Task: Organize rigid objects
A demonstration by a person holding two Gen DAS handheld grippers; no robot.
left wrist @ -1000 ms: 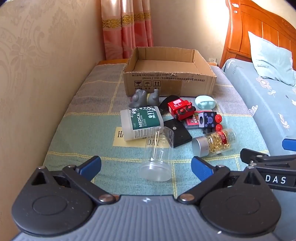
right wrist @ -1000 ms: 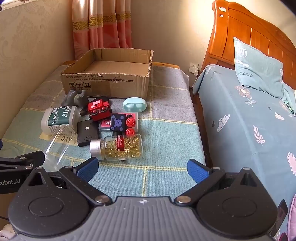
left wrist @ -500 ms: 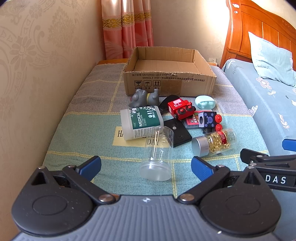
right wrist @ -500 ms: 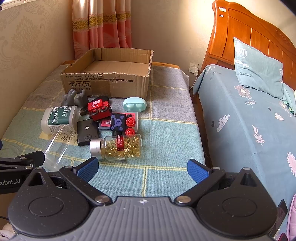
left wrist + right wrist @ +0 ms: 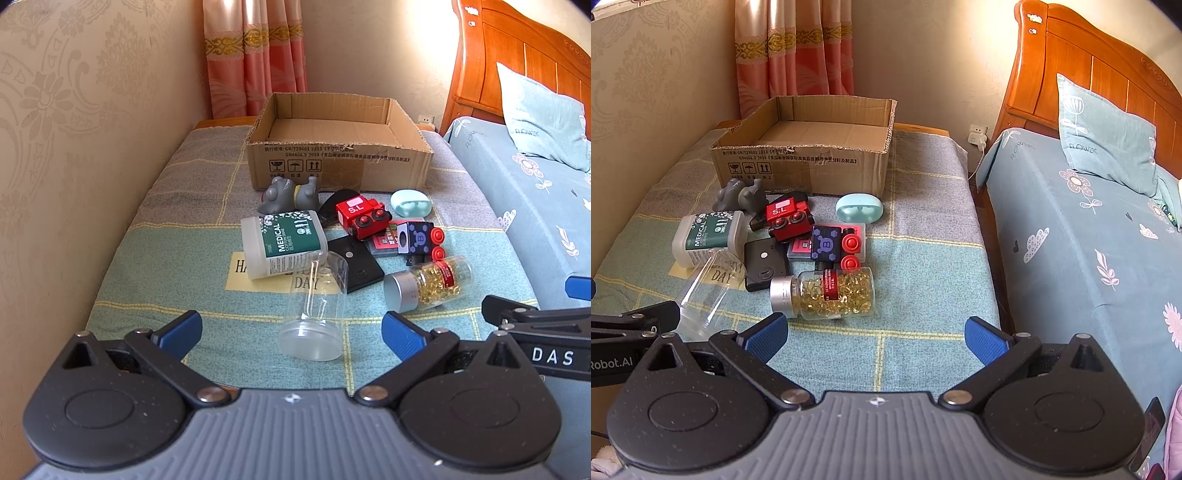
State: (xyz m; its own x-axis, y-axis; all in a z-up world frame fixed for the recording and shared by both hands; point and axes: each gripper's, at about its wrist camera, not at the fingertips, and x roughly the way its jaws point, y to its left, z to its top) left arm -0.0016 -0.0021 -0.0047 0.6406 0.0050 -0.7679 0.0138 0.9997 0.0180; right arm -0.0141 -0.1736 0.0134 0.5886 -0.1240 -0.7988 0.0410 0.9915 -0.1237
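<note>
The left gripper [image 5: 291,328] hung with its blue-padded fingers [image 5: 181,328] spread wide and holding nothing. The right gripper [image 5: 875,334] was likewise spread and empty.

Just ahead of the left gripper lay the clear plastic jar [image 5: 314,306] on its side on the green-and-grey checked cloth [image 5: 147,258]. Its frosted end faced the camera, and its long axis ran away toward the open cardboard box [image 5: 340,162]. It looked light, stiff and slick, likely to roll or squirt out of a pinch, so a hold across the middle of the barrel seemed safest.

In front of the right gripper lay the glass-like bottle of golden capsules with a silver cap [image 5: 823,291], also on its side. Its cap pointed left and its axis ran across the view. It appeared heavier and possibly breakable, and the jaws would best close across the body near the red label.

Beyond these sat the white medical cotton box with a green label [image 5: 282,245], touching the jar's far end, then a flat black device [image 5: 354,264], a red toy train block [image 5: 360,218], a dark blue block with red buttons [image 5: 419,240], a pale mint oval case [image 5: 410,203] and a grey elephant figure [image 5: 288,194] close against the carton's front wall. The carton looked empty.
</note>
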